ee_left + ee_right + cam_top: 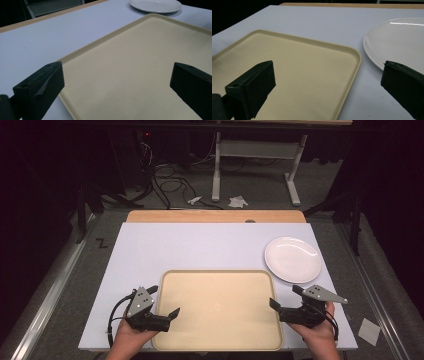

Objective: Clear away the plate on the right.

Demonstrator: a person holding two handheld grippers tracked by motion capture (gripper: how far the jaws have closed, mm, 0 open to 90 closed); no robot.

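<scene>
— While both claws hang over the near part of the tabletop, how do they stand?

— Released, both of them. The left claw [166,301] has its jaws spread wide with nothing between them, poised over the near left corner of the tray [218,340]; its own view shows one jaw above the tray's left rim and the other above the bare tray floor. The right claw [285,297] is likewise spread and grips nothing, one jaw above the tray's right rim, the other towards the plate [293,259].

— And the tray itself?

— It is cream-coloured, lies flat at the near edge of the tabletop [200,247], about midway along it, with nothing on it.

— The plate?

— White, bare, near the tabletop's right edge, just beyond the tray's far right corner and apart from it.

— The hands?

— The left hand [131,335] and the right hand [318,332] come in over the near edge, each holding its claw.
</scene>
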